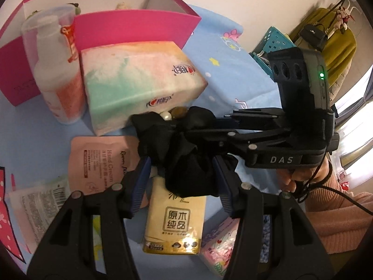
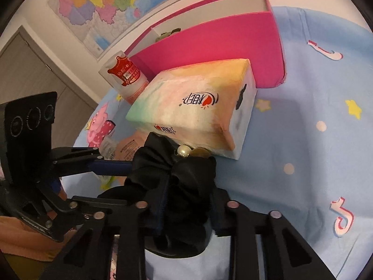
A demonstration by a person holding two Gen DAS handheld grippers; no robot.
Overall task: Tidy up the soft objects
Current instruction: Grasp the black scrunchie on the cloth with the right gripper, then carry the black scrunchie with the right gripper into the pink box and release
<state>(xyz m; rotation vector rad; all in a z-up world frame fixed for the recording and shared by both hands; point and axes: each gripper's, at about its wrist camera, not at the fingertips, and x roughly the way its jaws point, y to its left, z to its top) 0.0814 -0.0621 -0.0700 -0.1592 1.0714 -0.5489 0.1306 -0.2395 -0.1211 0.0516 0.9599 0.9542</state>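
Two grippers meet on one black scrunchie (image 1: 186, 163), a bunched fabric band with a pearl and a brown bead at its far edge. It hangs just above the blue cartoon-print sheet (image 2: 303, 140), over a yellow tissue packet (image 1: 176, 224). The left gripper (image 1: 181, 177) has its fingers (image 1: 142, 177) part open, the fabric pressed between the blue pads. The right gripper (image 2: 186, 210) comes in from the right, its fingers nearly closed and pinching the same scrunchie. Just beyond lies a pastel tissue pack (image 2: 193, 107), touching a pink box (image 2: 209, 53) farther back, with a clear lotion bottle (image 1: 56, 70) to its left. A pink hand-cream sachet (image 1: 100, 161) lies near left.
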